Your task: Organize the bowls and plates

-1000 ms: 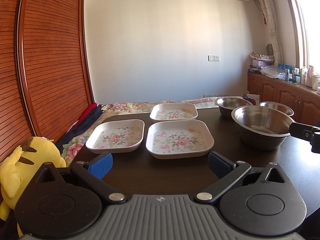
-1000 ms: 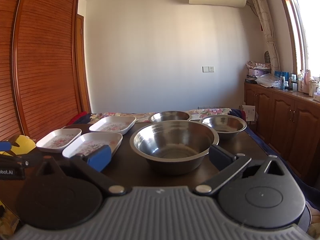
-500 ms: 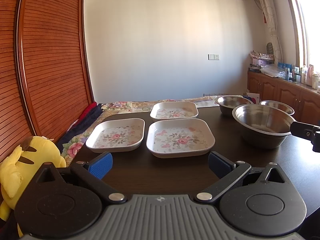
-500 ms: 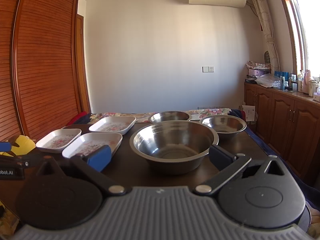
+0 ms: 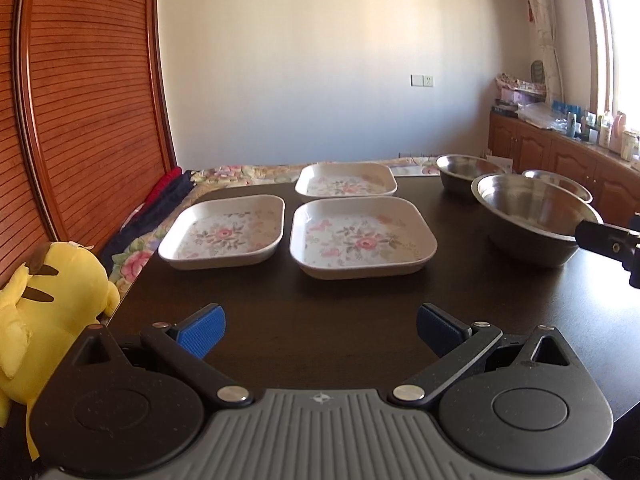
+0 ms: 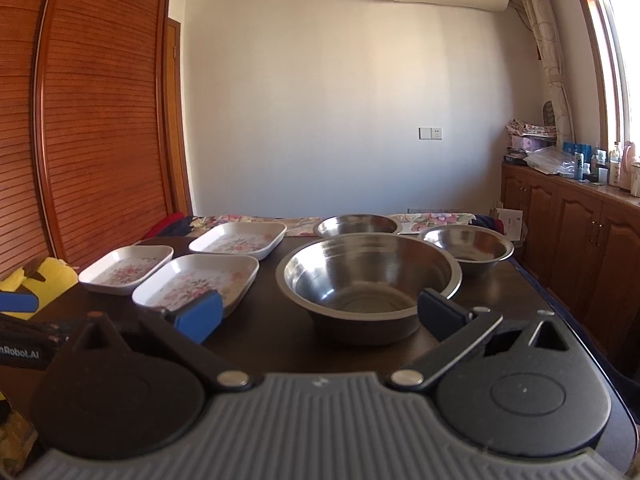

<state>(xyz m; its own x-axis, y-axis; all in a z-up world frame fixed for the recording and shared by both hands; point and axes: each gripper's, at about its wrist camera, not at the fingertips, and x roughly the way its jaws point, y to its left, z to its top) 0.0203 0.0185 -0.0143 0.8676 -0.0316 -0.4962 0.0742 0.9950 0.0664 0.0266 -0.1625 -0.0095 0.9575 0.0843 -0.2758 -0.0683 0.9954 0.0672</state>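
Three square white floral plates stand on the dark table (image 5: 320, 304): a near one (image 5: 362, 238), a left one (image 5: 226, 236) and a far one (image 5: 346, 180). To their right stand a large steel bowl (image 5: 532, 220) and two smaller steel bowls (image 5: 466, 174) (image 5: 558, 184). My left gripper (image 5: 320, 330) is open and empty, just short of the near plate. My right gripper (image 6: 320, 314) is open and empty, right in front of the large bowl (image 6: 368, 280). The plates (image 6: 196, 280) (image 6: 126, 268) (image 6: 238, 240) lie left of it.
A yellow plush toy (image 5: 44, 300) sits off the table's left edge. A floral cloth (image 5: 240, 172) lies beyond the far edge. A slatted wooden door (image 5: 80, 100) stands at left. Wooden cabinets (image 6: 580, 240) with bottles line the right wall.
My left gripper has risen and tipped down a little, so the plates sit slightly lower in its view. The right gripper has not moved.
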